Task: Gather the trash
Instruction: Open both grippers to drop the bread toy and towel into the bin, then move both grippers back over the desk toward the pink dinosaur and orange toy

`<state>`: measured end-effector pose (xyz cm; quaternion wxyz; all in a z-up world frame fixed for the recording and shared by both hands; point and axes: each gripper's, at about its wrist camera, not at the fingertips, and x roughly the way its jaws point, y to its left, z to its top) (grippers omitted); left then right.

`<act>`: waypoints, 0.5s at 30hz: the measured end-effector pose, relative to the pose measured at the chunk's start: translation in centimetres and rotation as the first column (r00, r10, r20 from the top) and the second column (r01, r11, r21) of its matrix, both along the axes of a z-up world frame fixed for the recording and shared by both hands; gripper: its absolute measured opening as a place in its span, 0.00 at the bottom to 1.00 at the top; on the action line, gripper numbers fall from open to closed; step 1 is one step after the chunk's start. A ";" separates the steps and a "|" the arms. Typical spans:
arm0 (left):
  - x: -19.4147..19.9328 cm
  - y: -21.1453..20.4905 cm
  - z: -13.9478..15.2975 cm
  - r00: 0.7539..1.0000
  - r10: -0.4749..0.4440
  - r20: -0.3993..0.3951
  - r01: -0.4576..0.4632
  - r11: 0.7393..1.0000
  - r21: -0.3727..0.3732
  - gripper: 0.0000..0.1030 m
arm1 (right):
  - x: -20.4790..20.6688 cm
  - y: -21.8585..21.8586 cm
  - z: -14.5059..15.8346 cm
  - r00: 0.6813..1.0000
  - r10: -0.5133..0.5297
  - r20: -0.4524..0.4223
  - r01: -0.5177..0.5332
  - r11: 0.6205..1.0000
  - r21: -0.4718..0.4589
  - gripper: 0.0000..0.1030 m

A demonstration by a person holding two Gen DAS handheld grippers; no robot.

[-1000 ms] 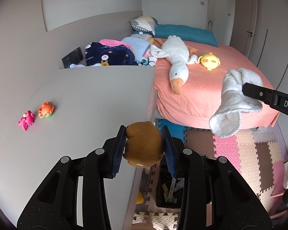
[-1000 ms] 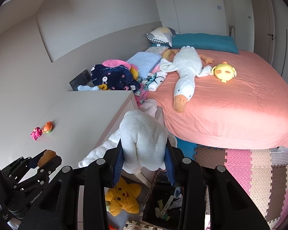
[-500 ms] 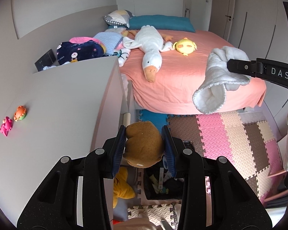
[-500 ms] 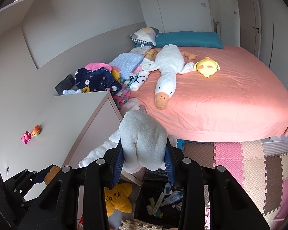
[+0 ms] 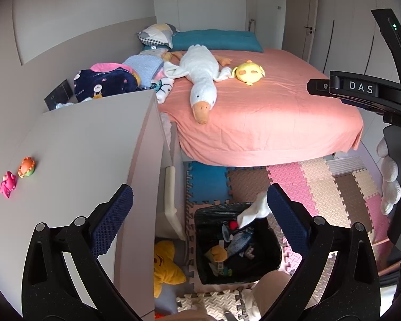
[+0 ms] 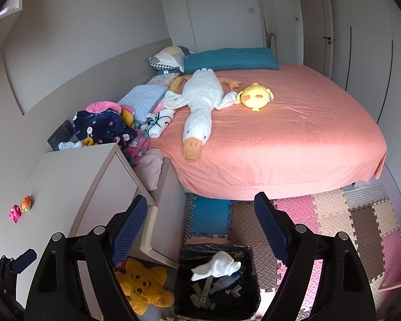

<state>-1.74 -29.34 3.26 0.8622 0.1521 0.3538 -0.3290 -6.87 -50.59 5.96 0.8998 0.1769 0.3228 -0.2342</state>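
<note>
Both tongs gape, empty: left tongs (image 5: 197,211), right tongs (image 6: 200,227), each above the bin (image 6: 184,289) on the floor. White cloth (image 6: 216,267) lies on top of the bin's contents, brown lump (image 5: 218,252) lower down. Judged: cloth light, limp, non-fragile; pinch a bunched fold. Farther, two small toys (image 5: 16,178) on tabletop (image 5: 88,147): light, rigid, maybe slippery; grip across the body.
</note>
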 end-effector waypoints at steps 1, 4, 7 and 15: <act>0.0 0.1 0.1 1.000 -0.001 0.002 0.001 1.000 0.000 0.94 | 0.0 0.1 0.0 1.000 0.003 0.000 -0.003 1.000 -0.002 0.80; 0.0 0.2 0.0 1.000 -0.002 0.014 0.001 1.000 0.009 0.94 | 0.3 0.6 -0.2 1.000 0.017 -0.004 -0.017 1.000 0.002 0.80; 0.2 0.6 0.0 1.000 0.010 0.018 -0.011 1.000 0.009 0.94 | 0.7 0.9 -0.5 1.000 0.030 -0.008 -0.030 0.999 0.018 0.80; 1.7 3.0 0.0 0.996 0.080 0.027 -0.080 0.997 0.008 0.94 | 2.1 3.1 -0.8 0.996 0.093 0.012 -0.093 0.995 0.021 0.80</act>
